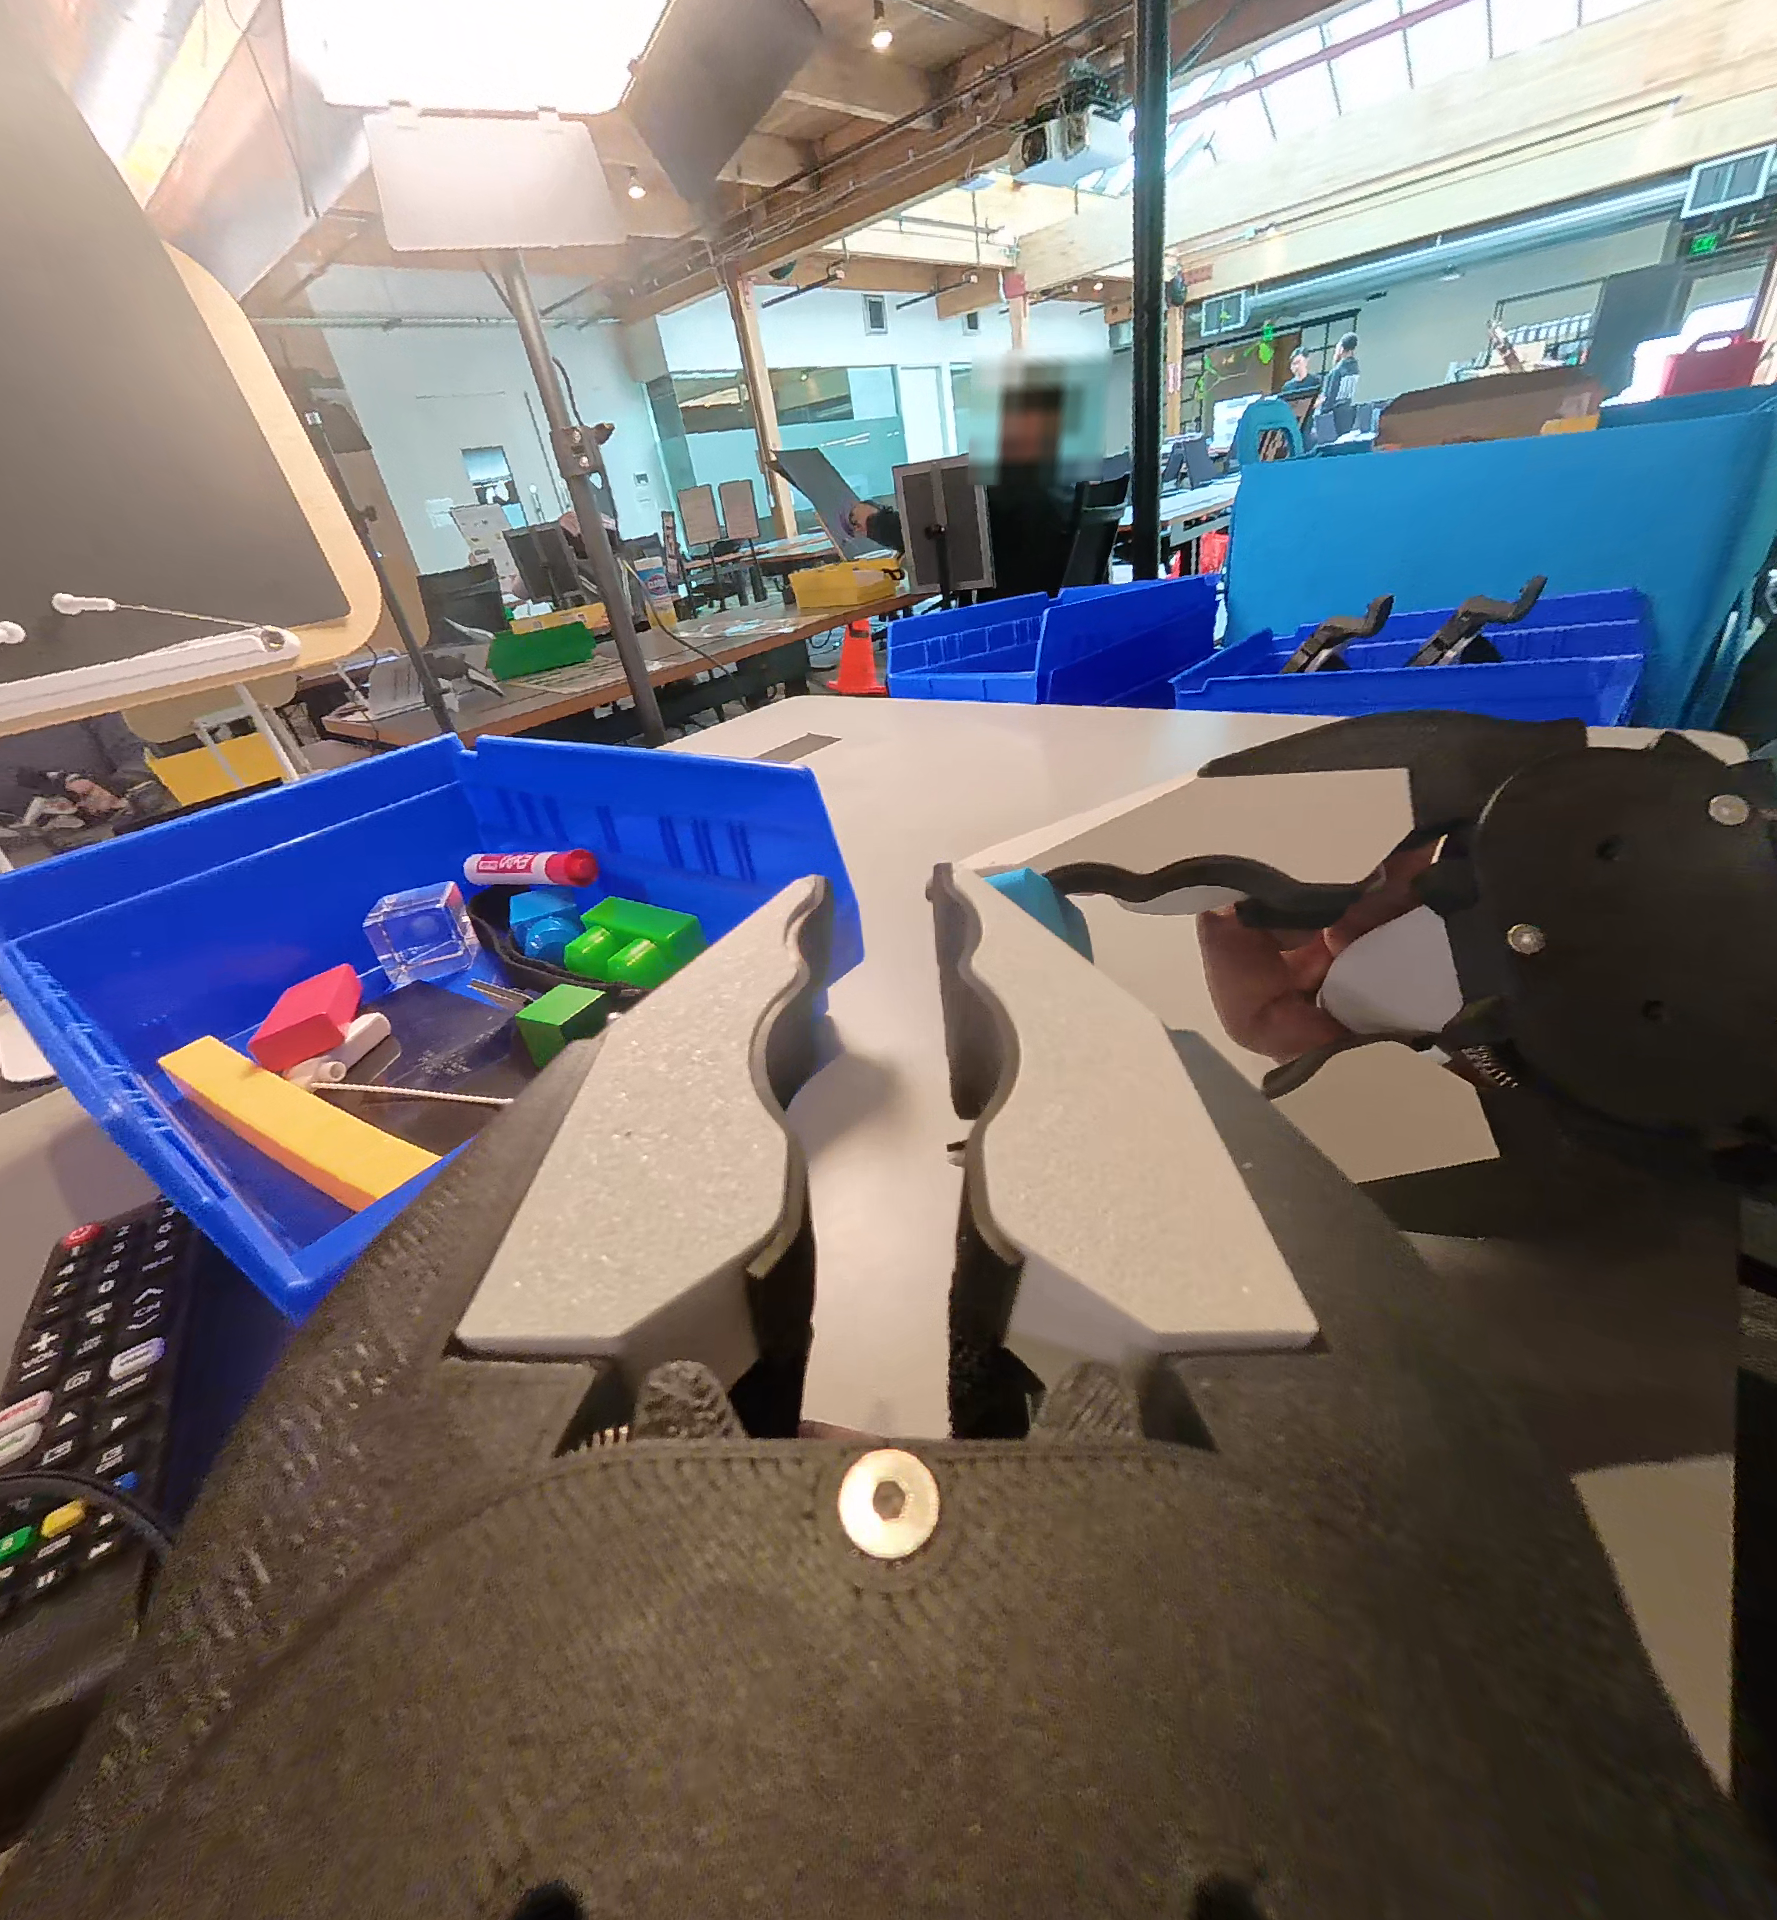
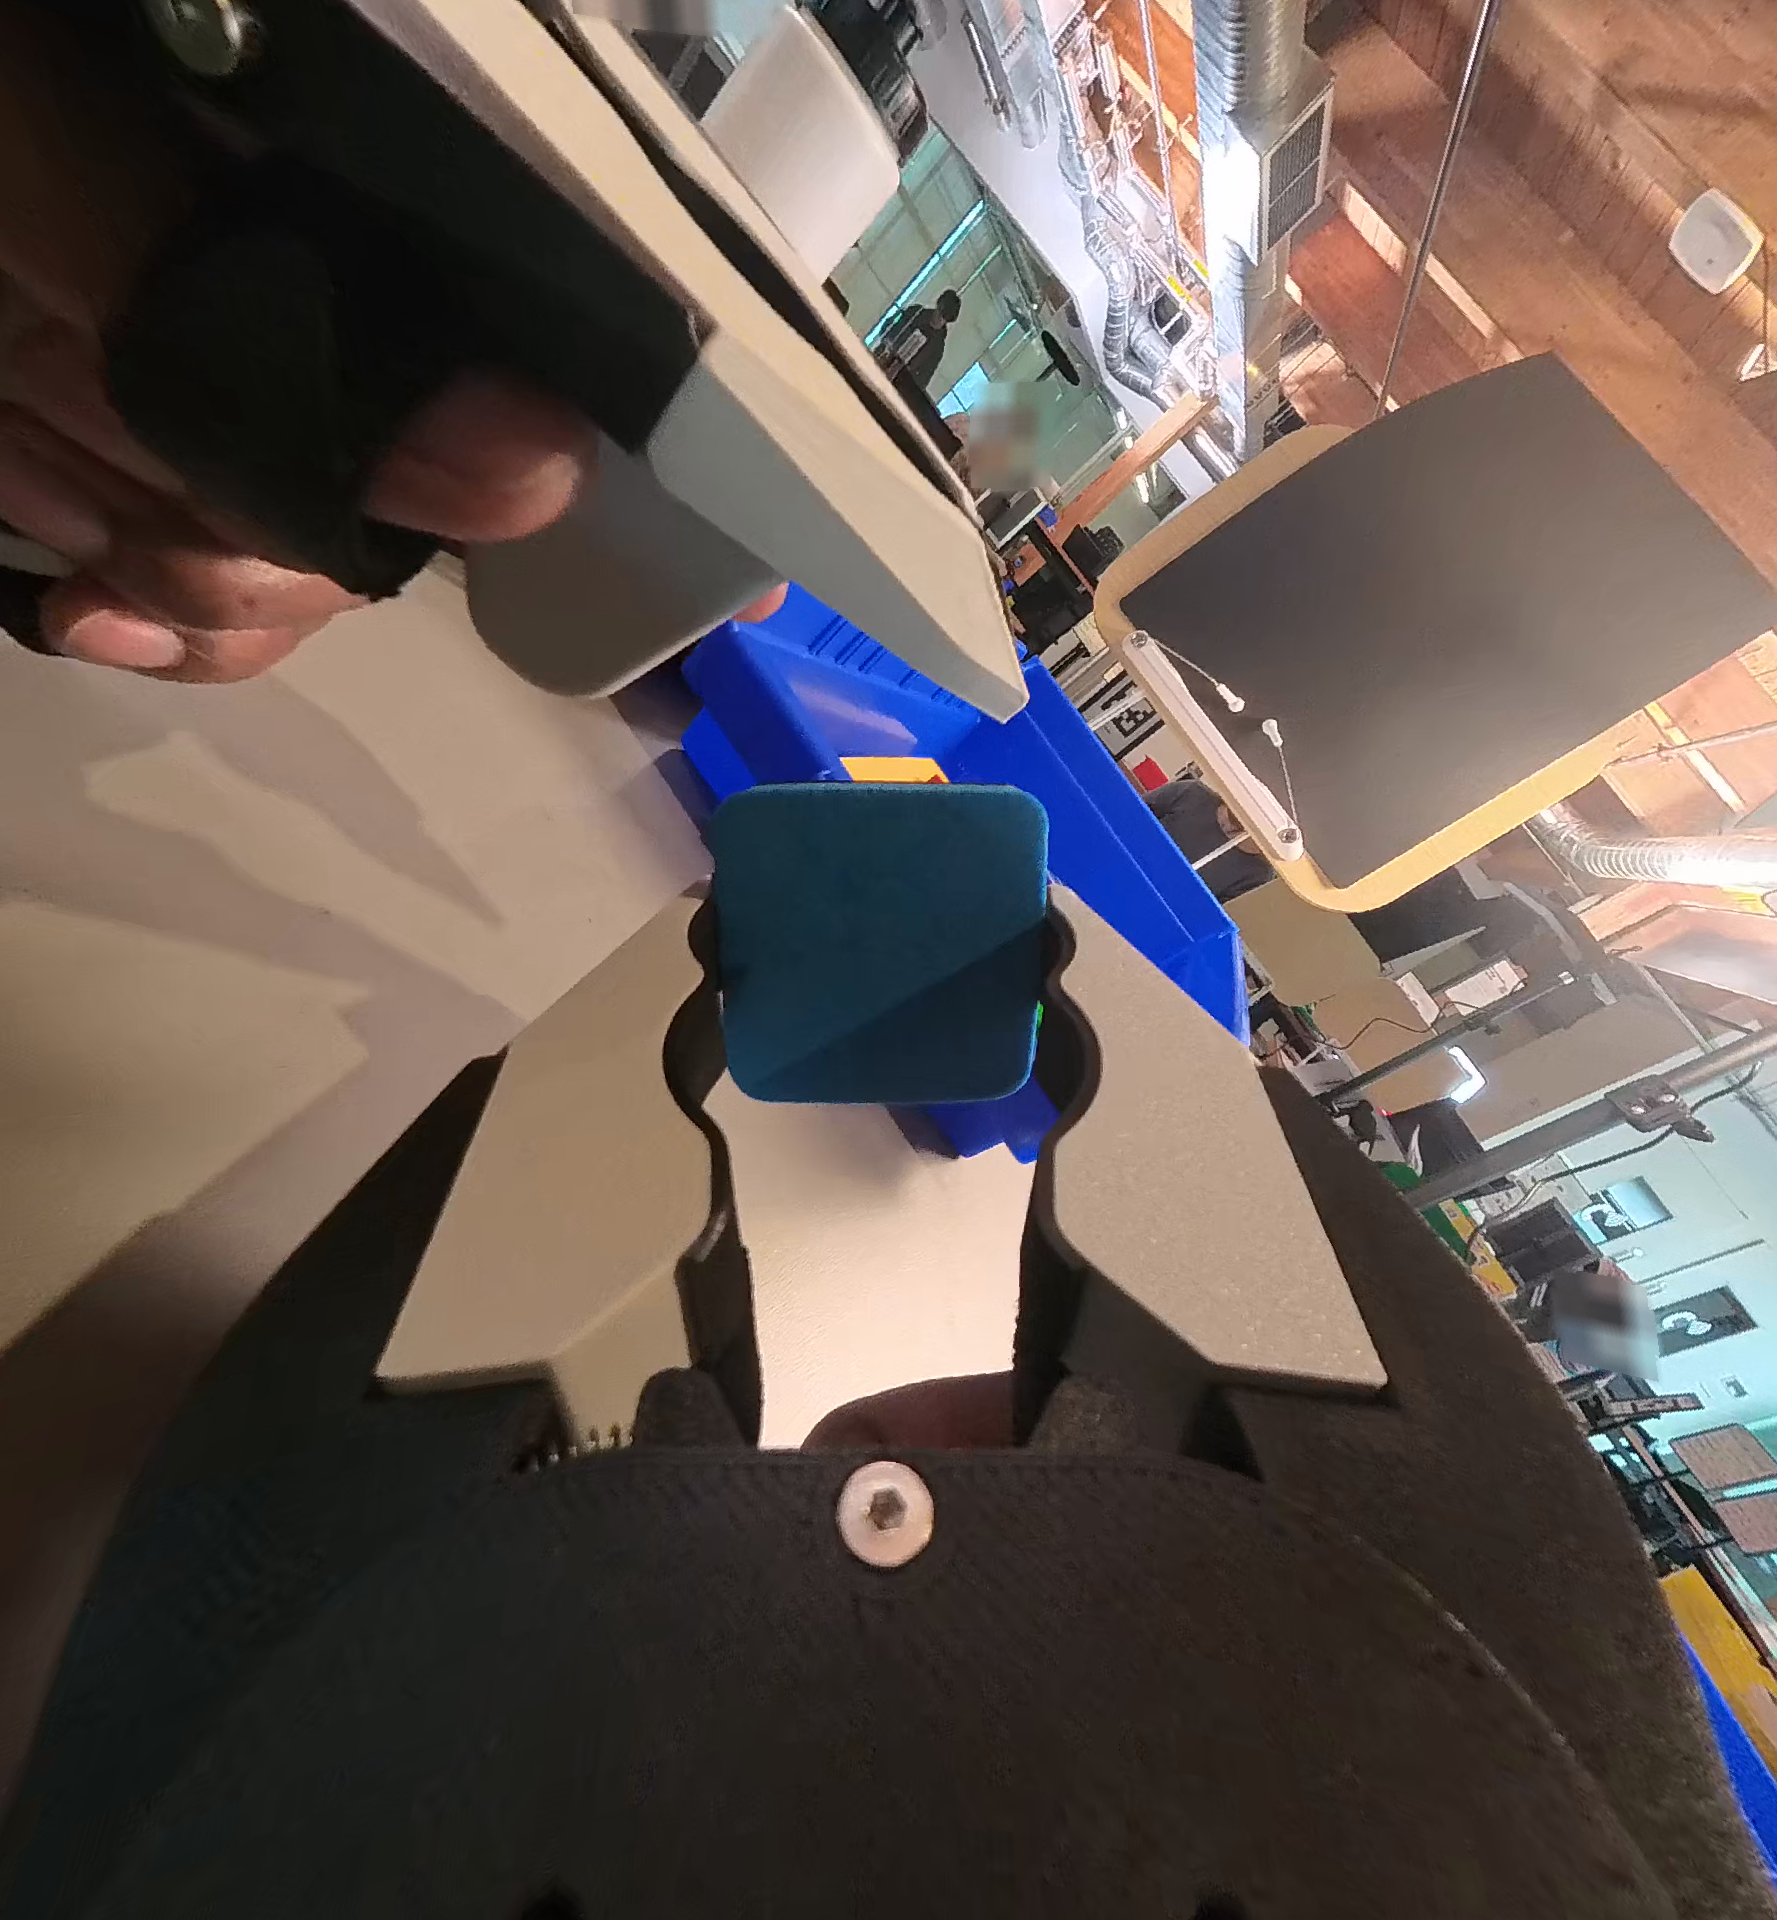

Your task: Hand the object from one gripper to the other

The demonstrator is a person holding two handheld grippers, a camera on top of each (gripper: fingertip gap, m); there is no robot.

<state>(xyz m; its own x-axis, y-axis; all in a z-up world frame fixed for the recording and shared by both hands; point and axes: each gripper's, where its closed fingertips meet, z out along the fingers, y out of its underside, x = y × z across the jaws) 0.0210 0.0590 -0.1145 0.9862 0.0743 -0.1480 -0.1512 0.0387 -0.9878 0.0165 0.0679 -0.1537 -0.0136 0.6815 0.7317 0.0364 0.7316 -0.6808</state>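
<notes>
A teal-blue block (image 2: 879, 956) with rounded corners is clamped between the fingers of my right gripper (image 2: 879, 914), held above the grey table (image 2: 136, 987). In the left wrist view the right gripper (image 1: 1029, 883) comes in from the right, turned on its side, and only a corner of the block (image 1: 1055, 920) shows at its tips. My left gripper (image 1: 879, 894) is empty, with a narrow gap between its fingers, and its right fingertip (image 1: 951, 904) is just beside the block. In the right wrist view the left gripper (image 2: 811, 675) hangs above the block.
A blue bin (image 1: 240, 914) on the left holds coloured blocks, a clear cube and a red-capped marker (image 1: 531, 865). A black remote control (image 1: 53, 1455) lies in front of it. More blue bins (image 1: 1403, 665) stand at the table's far right. A person sits beyond the table. Left tips to right tips: about 4 centimeters. The right tips stand about 20 centimeters off the black remote control (image 1: 53, 1455).
</notes>
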